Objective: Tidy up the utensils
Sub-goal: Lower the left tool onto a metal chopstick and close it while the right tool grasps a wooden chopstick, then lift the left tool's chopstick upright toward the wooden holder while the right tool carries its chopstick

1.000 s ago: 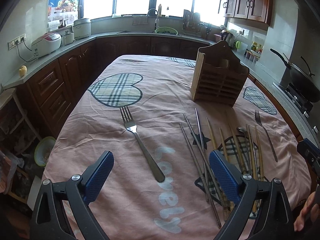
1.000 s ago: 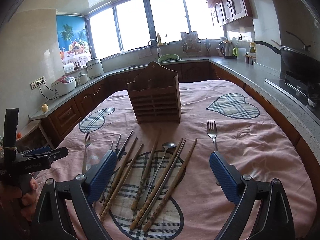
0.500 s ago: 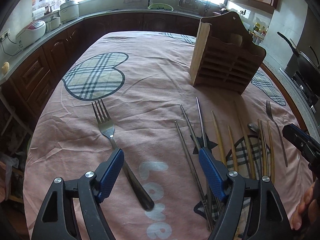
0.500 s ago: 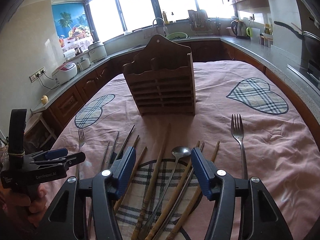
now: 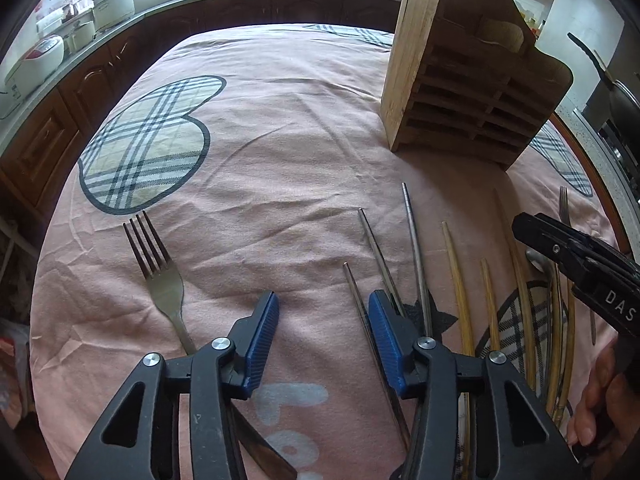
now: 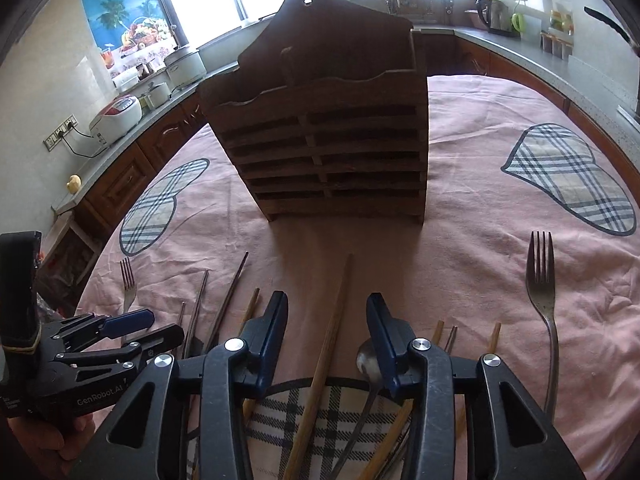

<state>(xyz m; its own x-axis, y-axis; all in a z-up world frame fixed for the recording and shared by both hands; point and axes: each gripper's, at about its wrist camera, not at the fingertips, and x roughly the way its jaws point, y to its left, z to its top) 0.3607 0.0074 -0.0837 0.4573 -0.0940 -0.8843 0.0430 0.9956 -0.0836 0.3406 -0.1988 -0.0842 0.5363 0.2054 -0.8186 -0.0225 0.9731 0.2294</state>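
Observation:
A wooden utensil holder (image 5: 468,92) (image 6: 324,148) stands upright on the pink tablecloth. My left gripper (image 5: 322,320) is open and empty, low over the cloth, between a steel fork (image 5: 160,276) on its left and metal chopsticks (image 5: 380,256) on its right. Wooden chopsticks (image 5: 460,280) lie further right. My right gripper (image 6: 326,324) is open and empty, with a long wooden chopstick (image 6: 332,332) between its fingers and a spoon (image 6: 366,364) by the right finger. A second fork (image 6: 542,292) lies to its right.
The table (image 6: 500,248) has plaid heart patches. The other gripper shows at each view's edge: the right one (image 5: 580,264), the left one (image 6: 100,344). Kitchen counters with appliances (image 6: 116,116) ring the table.
Both grippers have moved forward and lower toward the utensils. Both have narrowed their opening but stay open. Nothing has been picked up.

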